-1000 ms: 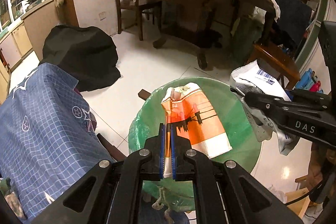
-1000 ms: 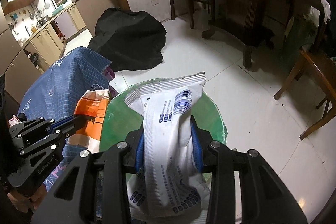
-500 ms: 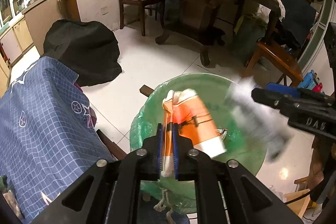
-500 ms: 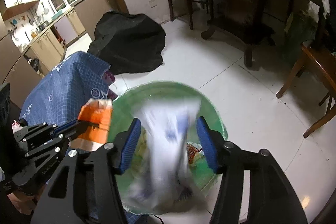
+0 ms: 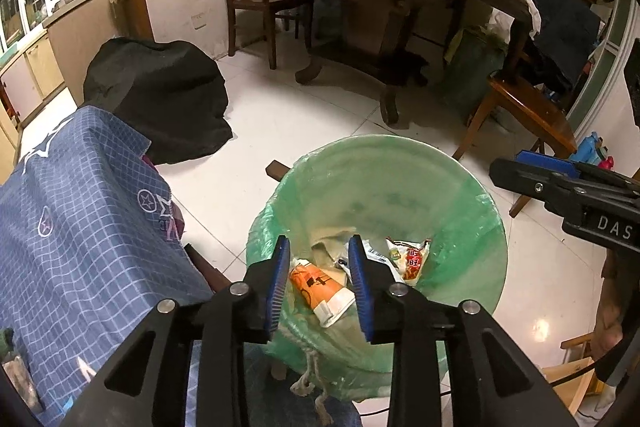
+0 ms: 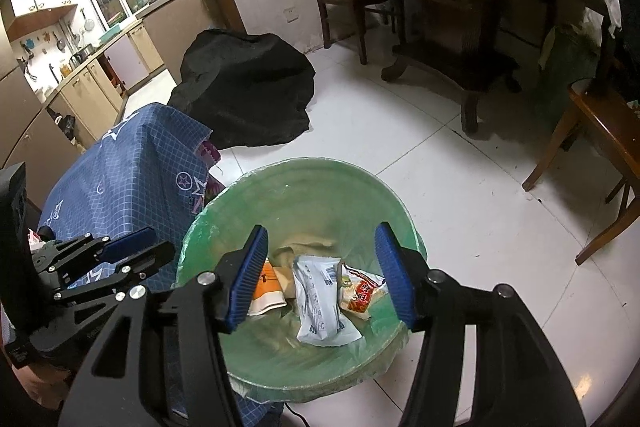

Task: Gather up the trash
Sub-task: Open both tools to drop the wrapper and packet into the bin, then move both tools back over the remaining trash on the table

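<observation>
Black cover [image 5: 160,99] beside blue checked cloth [image 5: 80,227].

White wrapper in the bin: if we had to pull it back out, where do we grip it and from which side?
Probably its upper crimped end, from straight above. The white wrapper lies flat on top of the other trash in the green-lined bin, and that end sits raised and uncovered, so one pad could likely slip under it.

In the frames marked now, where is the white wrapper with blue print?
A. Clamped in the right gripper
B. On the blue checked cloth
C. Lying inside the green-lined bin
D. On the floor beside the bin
C. The white wrapper lies at the bottom of the green-lined bin, among other wrappers, below the empty right gripper.
</observation>
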